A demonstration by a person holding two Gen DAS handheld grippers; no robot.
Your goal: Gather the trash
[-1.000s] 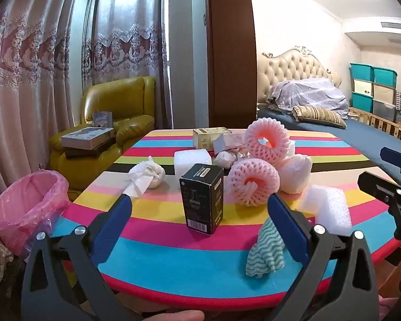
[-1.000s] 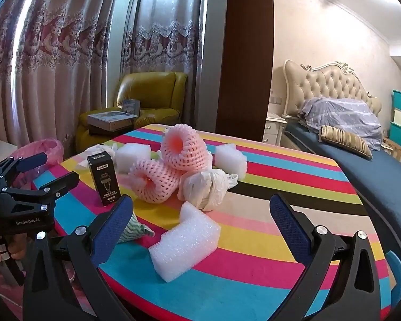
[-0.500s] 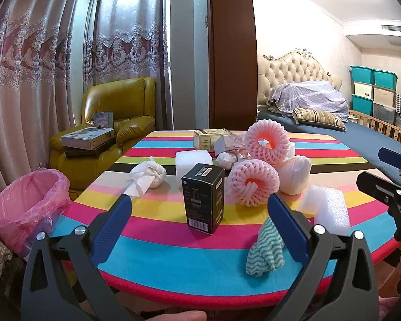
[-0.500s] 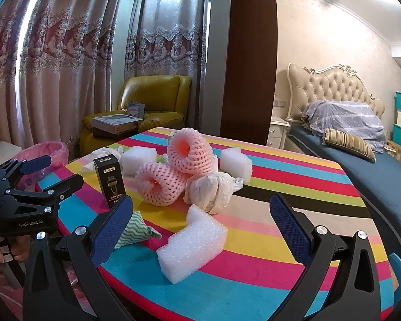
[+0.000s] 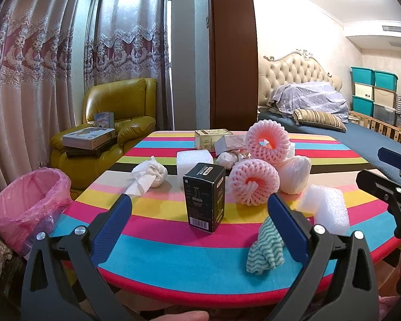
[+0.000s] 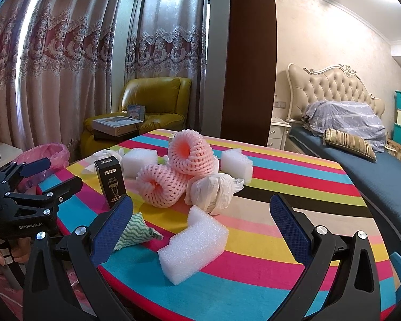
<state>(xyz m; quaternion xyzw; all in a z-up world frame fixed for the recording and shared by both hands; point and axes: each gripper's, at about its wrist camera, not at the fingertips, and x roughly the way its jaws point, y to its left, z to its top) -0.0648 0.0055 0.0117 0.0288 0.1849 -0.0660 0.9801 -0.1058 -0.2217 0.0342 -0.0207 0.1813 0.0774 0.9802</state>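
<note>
Trash lies on a striped table [image 5: 160, 248]: a black box [image 5: 203, 193], two pink foam nets [image 5: 252, 181], a white foam block [image 5: 327, 208], a green-white cloth [image 5: 266, 248], a crumpled tissue [image 5: 148, 175] and a white bag [image 5: 294, 174]. A bin with a pink liner [image 5: 26, 203] stands left of the table. My left gripper [image 5: 199, 222] is open and empty, in front of the black box. My right gripper [image 6: 199, 224] is open and empty, in front of the foam block [image 6: 193, 244]; the black box [image 6: 111, 183] and nets [image 6: 171, 176] lie beyond.
Two small cardboard boxes [image 5: 214, 140] and another foam block [image 5: 193, 160] sit further back on the table. A yellow armchair [image 5: 115, 125] with boxes stands behind the bin. A bed [image 5: 334, 131] lies to the right, curtains behind.
Both grippers have drawn back and risen a little, so the table objects look slightly farther. Nothing on the table has moved.
</note>
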